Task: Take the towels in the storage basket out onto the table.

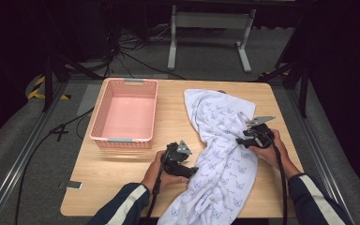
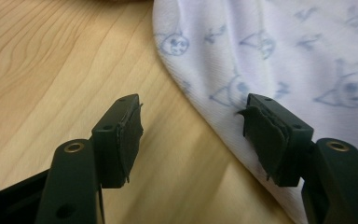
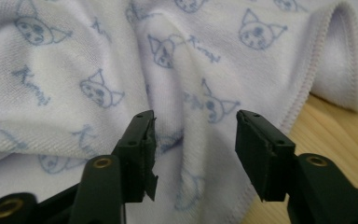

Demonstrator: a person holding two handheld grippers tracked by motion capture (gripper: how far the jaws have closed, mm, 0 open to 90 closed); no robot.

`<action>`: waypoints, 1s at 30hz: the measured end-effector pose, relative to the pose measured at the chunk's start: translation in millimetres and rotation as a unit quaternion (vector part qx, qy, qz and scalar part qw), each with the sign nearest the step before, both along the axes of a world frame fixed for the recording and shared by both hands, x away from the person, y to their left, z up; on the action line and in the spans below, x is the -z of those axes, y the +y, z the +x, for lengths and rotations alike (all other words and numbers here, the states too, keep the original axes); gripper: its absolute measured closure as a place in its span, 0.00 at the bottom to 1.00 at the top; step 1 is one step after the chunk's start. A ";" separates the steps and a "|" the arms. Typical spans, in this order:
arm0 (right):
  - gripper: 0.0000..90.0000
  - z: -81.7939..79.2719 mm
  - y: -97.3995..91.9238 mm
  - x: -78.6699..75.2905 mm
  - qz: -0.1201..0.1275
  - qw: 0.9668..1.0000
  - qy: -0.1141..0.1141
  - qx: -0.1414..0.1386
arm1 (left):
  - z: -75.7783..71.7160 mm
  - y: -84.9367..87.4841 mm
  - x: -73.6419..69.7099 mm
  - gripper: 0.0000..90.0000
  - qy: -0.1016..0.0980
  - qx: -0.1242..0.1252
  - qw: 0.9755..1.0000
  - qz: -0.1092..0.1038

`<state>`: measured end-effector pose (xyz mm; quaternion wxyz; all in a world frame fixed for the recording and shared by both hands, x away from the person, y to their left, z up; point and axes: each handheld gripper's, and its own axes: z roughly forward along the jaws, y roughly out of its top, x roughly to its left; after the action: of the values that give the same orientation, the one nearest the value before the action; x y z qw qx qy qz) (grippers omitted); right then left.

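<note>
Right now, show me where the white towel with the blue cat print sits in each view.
High view: the towel runs from the table's far right down to its near edge, between both tongs.
Left gripper view: it fills the upper right, its edge curving past the right jaw.
Right gripper view: it spreads across the picture, with a hemmed fold at upper right.
Shared landmark: the wooden table, bare beside the towel.

You have one printed towel (image 1: 222, 154) on the worktop (image 1: 122, 164), one pink basket (image 1: 124, 112) left of it, and two grippers.
</note>
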<state>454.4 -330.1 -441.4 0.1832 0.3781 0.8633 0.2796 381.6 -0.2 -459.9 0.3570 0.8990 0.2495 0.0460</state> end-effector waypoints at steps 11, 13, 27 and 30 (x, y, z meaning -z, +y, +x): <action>0.81 -15.3 -38.4 5.8 0.032 0.999 0.006 0.031 | -7.0 -22.4 1.8 0.81 -0.011 0.072 0.997 -0.001; 0.92 -16.1 -37.7 5.9 0.039 0.999 0.010 0.022 | -9.8 -23.3 1.4 0.92 -0.015 0.080 0.997 0.002; 0.95 -57.9 -75.5 -37.9 0.058 0.995 -0.022 0.072 | -42.8 -4.9 -40.1 0.95 -0.073 0.087 0.992 -0.049; 0.94 -62.0 -78.6 -29.0 0.029 0.996 0.012 0.082 | -52.4 -14.6 -38.0 0.94 -0.057 0.119 0.990 -0.049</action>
<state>392.4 -408.6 -412.5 0.1841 0.4558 0.8233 0.2838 329.2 -14.8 -421.9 0.4170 0.8996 0.1224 0.0420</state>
